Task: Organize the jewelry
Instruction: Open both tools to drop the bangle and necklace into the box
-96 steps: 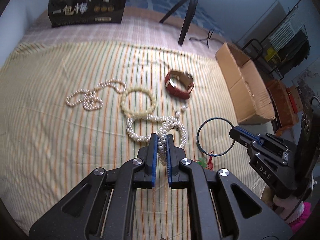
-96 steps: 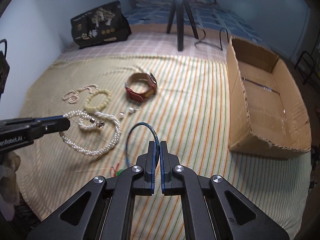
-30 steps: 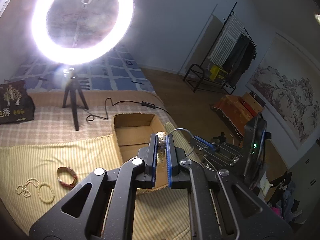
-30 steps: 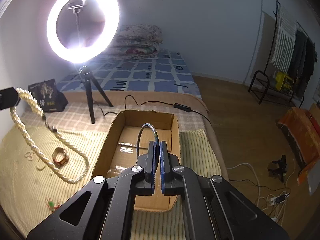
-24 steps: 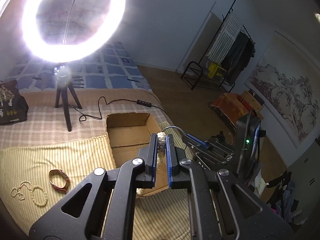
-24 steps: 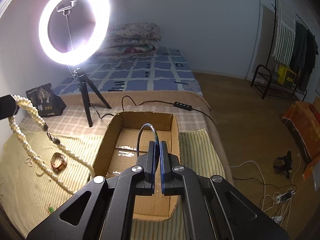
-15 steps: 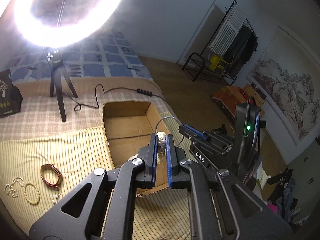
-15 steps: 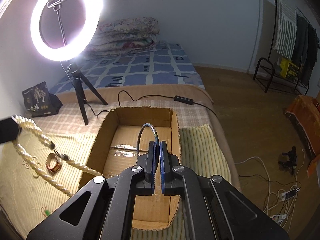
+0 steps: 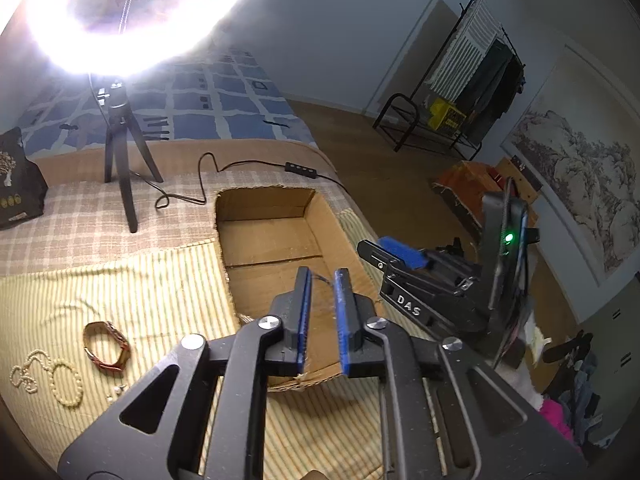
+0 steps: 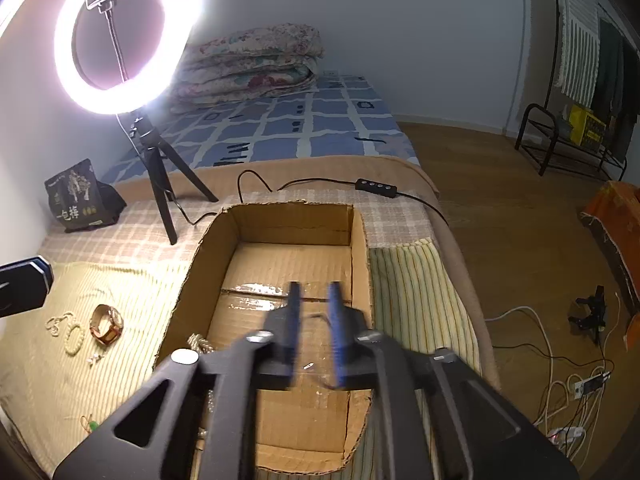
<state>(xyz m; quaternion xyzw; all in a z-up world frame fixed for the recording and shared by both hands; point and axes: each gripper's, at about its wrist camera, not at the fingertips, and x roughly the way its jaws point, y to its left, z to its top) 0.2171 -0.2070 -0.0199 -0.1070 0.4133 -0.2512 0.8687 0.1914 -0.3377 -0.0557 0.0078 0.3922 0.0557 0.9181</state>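
Both pairs of jaws stand parted with nothing between them: the left gripper (image 9: pixel 323 276) and the right gripper (image 10: pixel 316 292) hang over the near half of the cardboard box (image 10: pixel 280 216), the right one blurred.

Going by size, the bed's striped cloth (image 9: pixel 120 280) carries everything, with a checked cloth (image 9: pixel 80 212) at its far edge and a blue patterned cover (image 10: pixel 300 128) beyond. The ring light (image 10: pixel 64 52) stands on its tripod (image 10: pixel 160 184) at the far left, a black bag (image 10: pixel 76 196) to its left, its cable (image 10: pixel 320 188) running behind the box.

The box sits open on the right part of the striped cloth. Inside it, at the near left corner, lies a heap of pearl strands (image 10: pixel 198 342), partly hidden by the right gripper's frame.

Left of the box, on the cloth, lie the red-strapped watch (image 9: pixel 106 346), then a pale bead bracelet (image 9: pixel 66 382) touching a thin pearl necklace (image 9: pixel 26 376) at the far left, and small earrings (image 9: pixel 117 390) just nearer than the watch. A small green-and-red charm (image 10: pixel 90 424) lies nearest, by the cloth's edge.
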